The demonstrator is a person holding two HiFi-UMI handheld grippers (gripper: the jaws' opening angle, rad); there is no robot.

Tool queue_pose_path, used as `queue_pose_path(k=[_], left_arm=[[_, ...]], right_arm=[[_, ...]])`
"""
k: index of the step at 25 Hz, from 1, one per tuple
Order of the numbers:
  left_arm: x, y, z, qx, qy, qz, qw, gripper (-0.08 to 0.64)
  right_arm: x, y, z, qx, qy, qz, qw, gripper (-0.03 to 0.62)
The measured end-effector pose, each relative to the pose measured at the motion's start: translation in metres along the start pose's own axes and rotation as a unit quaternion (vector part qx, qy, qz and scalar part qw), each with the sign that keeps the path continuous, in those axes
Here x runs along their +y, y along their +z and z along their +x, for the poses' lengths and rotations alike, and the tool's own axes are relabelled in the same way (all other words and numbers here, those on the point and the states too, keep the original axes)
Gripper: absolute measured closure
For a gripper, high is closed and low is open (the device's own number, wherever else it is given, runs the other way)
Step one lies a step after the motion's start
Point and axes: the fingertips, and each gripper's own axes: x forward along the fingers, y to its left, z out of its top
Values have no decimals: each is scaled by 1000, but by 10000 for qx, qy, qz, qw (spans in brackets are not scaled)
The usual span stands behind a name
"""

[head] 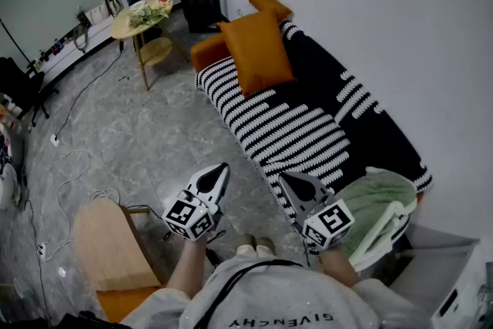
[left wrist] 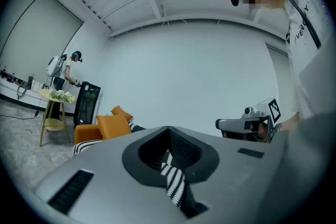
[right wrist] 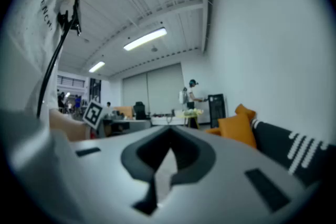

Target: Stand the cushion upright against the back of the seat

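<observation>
Head view: orange square fabric cushion [head: 258,50] upright on edge at far end of black-and-white striped sofa [head: 286,132], propped against backrest, long axis vertical, broad face toward room. Left gripper [head: 219,172] and right gripper [head: 290,181] clenched empty, well apart from it.

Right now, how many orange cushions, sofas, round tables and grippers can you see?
Orange cushions: 2
Sofa: 1
Round table: 1
Grippers: 2, the left gripper and the right gripper
Total: 6
</observation>
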Motion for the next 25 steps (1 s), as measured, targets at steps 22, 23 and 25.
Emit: queue_pose_path(k=[22, 23, 25], left_arm=[[21, 5, -7, -206, 690, 29, 9974, 537], [25, 7, -6, -217, 711, 20, 9972, 537], [33, 11, -3, -237, 718, 28, 9971, 536]], right_arm=[[-13, 0, 33, -238, 18, 324, 9992, 575], [-13, 1, 36, -248, 39, 349, 9991, 575], [-16, 4, 42, -279, 72, 409, 9987, 575]])
